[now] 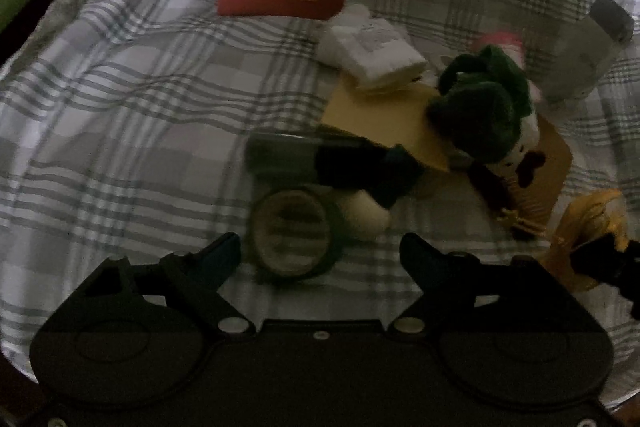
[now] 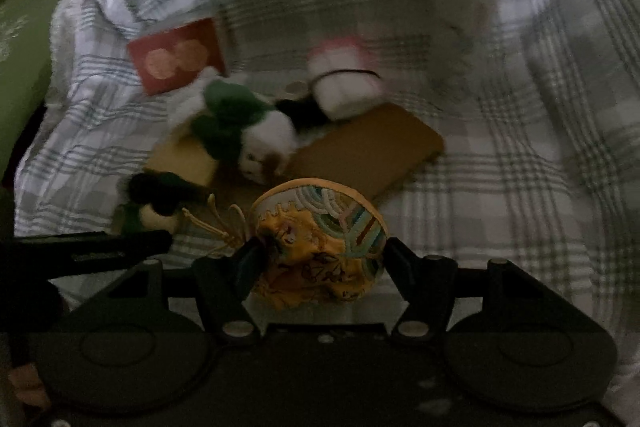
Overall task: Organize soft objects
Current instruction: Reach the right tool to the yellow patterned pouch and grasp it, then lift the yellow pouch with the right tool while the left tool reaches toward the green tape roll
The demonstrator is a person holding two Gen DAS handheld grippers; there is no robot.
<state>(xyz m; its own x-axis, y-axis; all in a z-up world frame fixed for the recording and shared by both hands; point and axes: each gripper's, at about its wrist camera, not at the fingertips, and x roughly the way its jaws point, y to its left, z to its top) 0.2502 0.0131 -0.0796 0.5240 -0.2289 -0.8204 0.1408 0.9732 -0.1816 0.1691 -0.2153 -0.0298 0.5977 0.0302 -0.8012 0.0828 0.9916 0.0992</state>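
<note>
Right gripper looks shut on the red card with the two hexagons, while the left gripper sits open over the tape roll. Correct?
Not quite. The right gripper is shut on the yellow embroidered pouch, as the right wrist view shows; the red card lies untouched on the plaid cloth. The left gripper is indeed open over the tape roll.

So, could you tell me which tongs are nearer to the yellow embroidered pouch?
Right. The right tongs are closed on the yellow embroidered pouch; the left tongs stand open beside it, over a tape roll.
</note>
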